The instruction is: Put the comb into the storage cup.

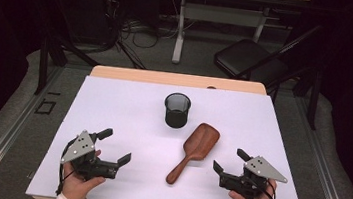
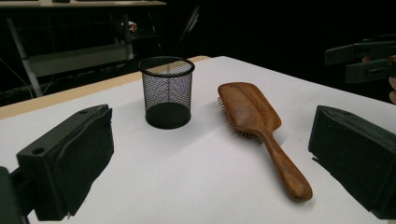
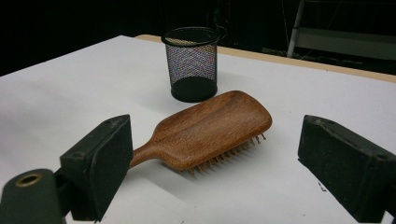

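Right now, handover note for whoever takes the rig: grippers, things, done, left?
Left gripper: open, holding nothing, near the table's front left.
Right gripper: open, holding nothing, at the front right.
Hairbrush: lies bristles down mid-table, handle toward the person, between the grippers.
Mesh cup: upright just behind the brush, looks empty.
Done: nothing gripped.
Left: probably grip the brush and stand it in the cup.

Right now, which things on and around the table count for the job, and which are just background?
In play: wooden hairbrush, bristles down; black mesh cup, upright; left gripper and right gripper, both open.
Background: folding chair; far table's legs; floor cables.
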### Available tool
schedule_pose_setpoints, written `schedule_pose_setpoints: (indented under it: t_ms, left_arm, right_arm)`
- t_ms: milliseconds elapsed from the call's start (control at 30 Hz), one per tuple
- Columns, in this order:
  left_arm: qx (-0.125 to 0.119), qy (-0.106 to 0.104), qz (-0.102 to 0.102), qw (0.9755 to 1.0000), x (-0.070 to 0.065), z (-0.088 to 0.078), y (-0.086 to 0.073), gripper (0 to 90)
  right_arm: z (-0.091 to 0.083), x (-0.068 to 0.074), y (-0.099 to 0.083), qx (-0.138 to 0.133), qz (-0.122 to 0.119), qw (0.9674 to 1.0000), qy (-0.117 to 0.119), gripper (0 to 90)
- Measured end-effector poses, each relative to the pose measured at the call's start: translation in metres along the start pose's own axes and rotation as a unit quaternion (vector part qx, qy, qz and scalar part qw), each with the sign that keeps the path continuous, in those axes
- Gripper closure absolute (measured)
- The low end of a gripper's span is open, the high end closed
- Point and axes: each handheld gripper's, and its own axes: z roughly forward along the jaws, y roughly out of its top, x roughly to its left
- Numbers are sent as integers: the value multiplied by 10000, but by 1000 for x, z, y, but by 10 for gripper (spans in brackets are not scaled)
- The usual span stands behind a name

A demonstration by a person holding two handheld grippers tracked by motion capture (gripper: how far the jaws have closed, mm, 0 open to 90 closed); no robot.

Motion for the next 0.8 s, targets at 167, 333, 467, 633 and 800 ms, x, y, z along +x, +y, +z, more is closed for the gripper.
schedule_pose_setpoints:
  t_ms: [167, 333, 467, 633, 800]
  left_arm:
    - [43, 7, -24, 10000, 0, 1, -1, 2]
    - [48, 0, -89, 9999, 1, 1, -3, 2]
    - [20, 24, -107, 9999, 0, -1, -3, 2]
    - [38, 31, -77, 10000, -1, -1, -3, 2]
    - [26, 24, -97, 9999, -2, -1, -3, 2]
  right_arm:
    - [1, 1, -1, 70, -43, 10000, -12, 115]
    - [4, 5, -2, 199, -67, 9998, -18, 146]
    - [7, 11, -2, 350, -142, 9993, 41, 178]
    - [10, 17, 0, 431, -284, 9986, 130, 246]
    - [16, 20, 1, 599, -291, 9975, 220, 295]
